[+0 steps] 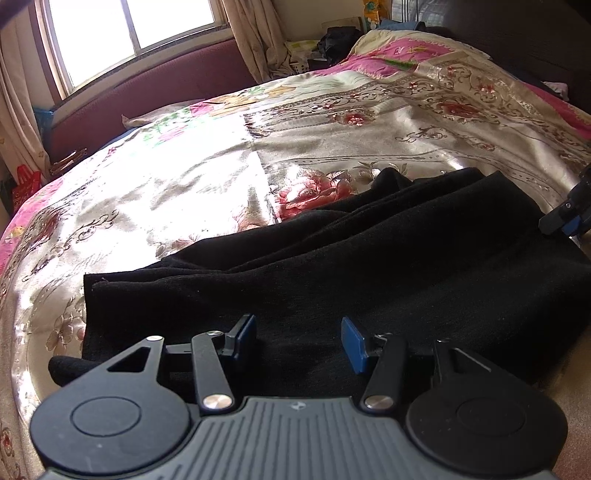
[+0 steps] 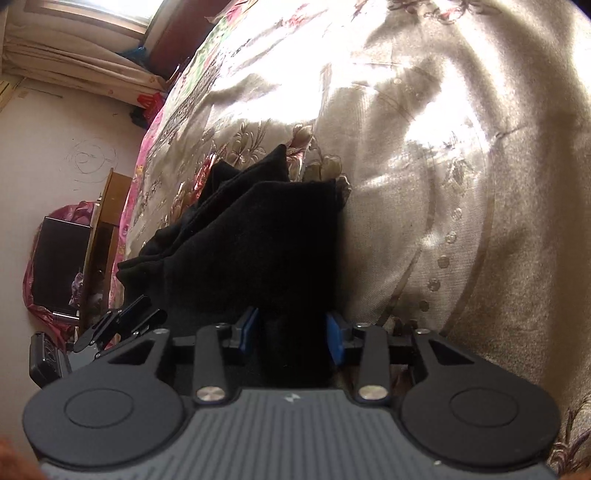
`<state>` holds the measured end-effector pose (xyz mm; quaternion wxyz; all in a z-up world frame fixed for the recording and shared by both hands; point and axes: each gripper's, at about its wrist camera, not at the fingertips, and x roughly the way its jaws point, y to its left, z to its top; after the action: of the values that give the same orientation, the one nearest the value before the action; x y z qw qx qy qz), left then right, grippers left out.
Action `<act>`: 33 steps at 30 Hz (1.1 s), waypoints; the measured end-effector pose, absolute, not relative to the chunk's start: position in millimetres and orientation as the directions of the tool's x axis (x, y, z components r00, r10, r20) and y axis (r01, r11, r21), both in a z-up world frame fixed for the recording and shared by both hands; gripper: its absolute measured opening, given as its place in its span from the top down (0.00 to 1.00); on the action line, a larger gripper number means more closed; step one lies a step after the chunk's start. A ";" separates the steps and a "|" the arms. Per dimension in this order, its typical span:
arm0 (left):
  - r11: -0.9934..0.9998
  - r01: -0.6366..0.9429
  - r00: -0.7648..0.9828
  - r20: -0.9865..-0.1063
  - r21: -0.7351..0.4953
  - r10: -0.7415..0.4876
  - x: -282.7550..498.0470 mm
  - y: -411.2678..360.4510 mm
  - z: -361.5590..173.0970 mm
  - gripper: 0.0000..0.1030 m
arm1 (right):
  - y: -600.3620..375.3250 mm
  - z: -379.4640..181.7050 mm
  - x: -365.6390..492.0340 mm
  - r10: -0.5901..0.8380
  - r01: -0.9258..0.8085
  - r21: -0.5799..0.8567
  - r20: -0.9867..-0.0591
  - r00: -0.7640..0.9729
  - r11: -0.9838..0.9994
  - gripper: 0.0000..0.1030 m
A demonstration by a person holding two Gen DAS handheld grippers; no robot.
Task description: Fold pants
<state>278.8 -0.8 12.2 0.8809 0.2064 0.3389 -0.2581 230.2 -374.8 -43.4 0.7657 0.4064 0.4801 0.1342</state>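
Left tool (image 1: 299, 339) spread over black pants (image 1: 369, 258); right tool (image 2: 291, 336) spread, astride pants edge on bedspread (image 2: 443, 184).

Home bedroom, floral bedspread (image 1: 332, 122), curtained window (image 1: 129, 33), probably padded headboard (image 1: 166, 81)

I see the pants (image 1: 369, 266) as plain black with no pattern, lying on a shiny beige-gold bedspread (image 1: 184, 177) woven with scrolls and red and pink roses, its far part and left border bright pink with green and yellow patches. My left gripper (image 1: 299, 341) and right gripper (image 2: 291, 334) are black with blue pads and ribbed grey bodies. Far left, the headboard (image 1: 166, 85) is dark maroon, the curtains (image 1: 255, 40) are cream with a faint floral print, and a red bag (image 1: 26, 184) sits below.
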 end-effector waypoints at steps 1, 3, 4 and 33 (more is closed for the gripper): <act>0.782 0.595 0.635 -0.705 0.185 -0.317 279.2 -1.2 11.7 0.37 | -375.7 -43.4 228.4 0.594 0.184 0.754 -0.621 0.511 0.630 0.61; 0.782 0.598 0.630 -0.707 0.177 -0.321 280.5 -2.9 11.0 0.37 | -370.8 -45.9 232.7 0.610 0.168 0.770 -0.600 0.517 0.615 0.58; 0.781 0.599 0.629 -0.708 0.179 -0.320 280.9 -4.6 10.5 0.37 | -366.0 -48.5 236.5 0.623 0.154 0.779 -0.588 0.517 0.608 0.57; 0.778 0.628 0.579 -0.669 0.000 -0.467 268.4 -1.9 -1.3 0.38 | -294.1 56.2 273.6 0.701 0.101 0.901 -0.395 0.594 0.422 0.86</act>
<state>268.4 -1.9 -1.3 0.8803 0.1193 0.3375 -0.3111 273.6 -294.1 56.2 0.7411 0.4980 0.4023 0.2025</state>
